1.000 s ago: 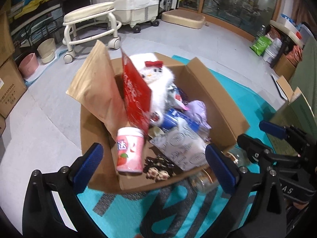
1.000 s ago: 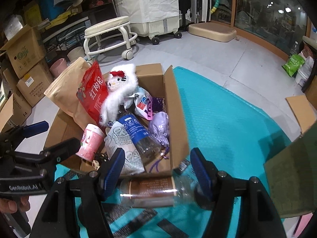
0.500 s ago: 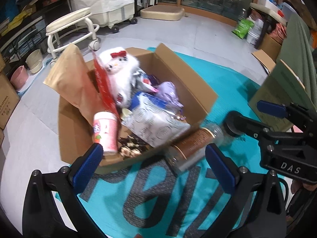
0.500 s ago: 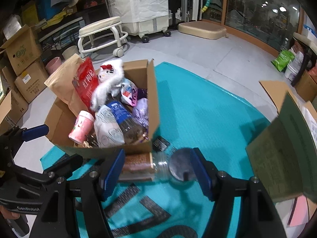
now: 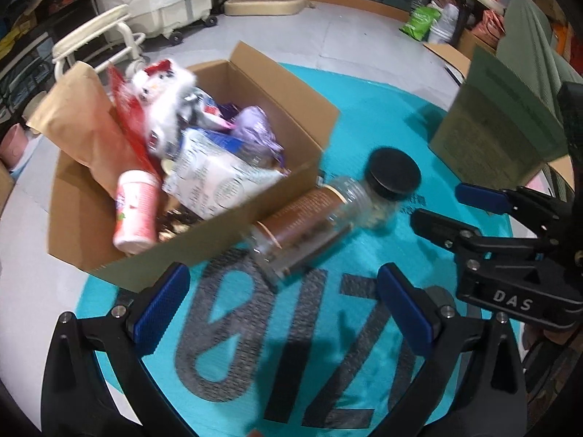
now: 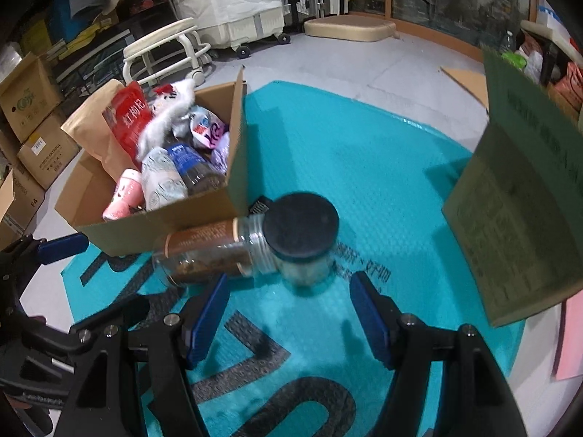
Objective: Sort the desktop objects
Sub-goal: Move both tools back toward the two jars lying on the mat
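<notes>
Blue-padded jaws of the left gripper [image 5: 280, 313] and right gripper [image 6: 288, 320] are standing released, gripping nothing, just short of a jar [image 6: 233, 247]. It is lying on a teal mat [image 6: 382, 182], touching the near wall of a cardboard box [image 6: 175, 225] holding a white plush toy [image 5: 164, 109].

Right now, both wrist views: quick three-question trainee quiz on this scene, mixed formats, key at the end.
1. True or false: the brown-label jar lies on its side on the teal mat.
2. The black-lidded jar is: A) inside the cardboard box; B) on the mat outside it; C) clamped in a gripper.
3. Fill in: the pink cup sits inside the ____.

Key: 1 true; 2 B; 3 cardboard box.
</notes>
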Demonstrator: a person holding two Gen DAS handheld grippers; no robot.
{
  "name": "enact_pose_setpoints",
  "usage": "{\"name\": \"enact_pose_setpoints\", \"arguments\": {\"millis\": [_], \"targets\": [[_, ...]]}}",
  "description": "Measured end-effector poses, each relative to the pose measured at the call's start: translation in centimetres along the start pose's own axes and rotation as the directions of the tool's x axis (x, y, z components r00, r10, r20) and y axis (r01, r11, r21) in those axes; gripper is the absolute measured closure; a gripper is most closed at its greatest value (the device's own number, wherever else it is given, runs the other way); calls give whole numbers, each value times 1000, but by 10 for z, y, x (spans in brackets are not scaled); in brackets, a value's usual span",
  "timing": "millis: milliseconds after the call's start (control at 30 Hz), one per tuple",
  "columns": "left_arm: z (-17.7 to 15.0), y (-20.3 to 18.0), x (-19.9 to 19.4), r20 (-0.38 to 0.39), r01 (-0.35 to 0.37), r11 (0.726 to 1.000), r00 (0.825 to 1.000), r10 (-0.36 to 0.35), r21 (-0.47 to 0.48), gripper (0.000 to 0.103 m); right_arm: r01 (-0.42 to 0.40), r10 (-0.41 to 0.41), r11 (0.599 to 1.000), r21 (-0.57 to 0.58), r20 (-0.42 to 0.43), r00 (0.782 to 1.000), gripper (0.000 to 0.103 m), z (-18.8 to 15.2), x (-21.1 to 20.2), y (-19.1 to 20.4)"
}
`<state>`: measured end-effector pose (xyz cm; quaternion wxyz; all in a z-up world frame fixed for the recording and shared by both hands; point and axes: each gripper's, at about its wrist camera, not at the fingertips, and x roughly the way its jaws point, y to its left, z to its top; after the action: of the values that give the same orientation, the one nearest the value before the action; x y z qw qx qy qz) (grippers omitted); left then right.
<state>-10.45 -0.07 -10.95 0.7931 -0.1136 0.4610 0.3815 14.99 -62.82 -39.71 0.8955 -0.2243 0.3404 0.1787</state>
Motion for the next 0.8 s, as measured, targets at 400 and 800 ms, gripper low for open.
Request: {"name": "enact_pose_setpoints", "arguments": {"millis": [400,800], "targets": [[-8,-24,36,-33,34,998,999,-33,47,0,-61,62,995,73,-10,998,33,-21,29,-33],[18,-37,72,-12,-16,983,1000,18,184,0,-75,77,996,57,-29,997,33,-15,49,-55]]}}
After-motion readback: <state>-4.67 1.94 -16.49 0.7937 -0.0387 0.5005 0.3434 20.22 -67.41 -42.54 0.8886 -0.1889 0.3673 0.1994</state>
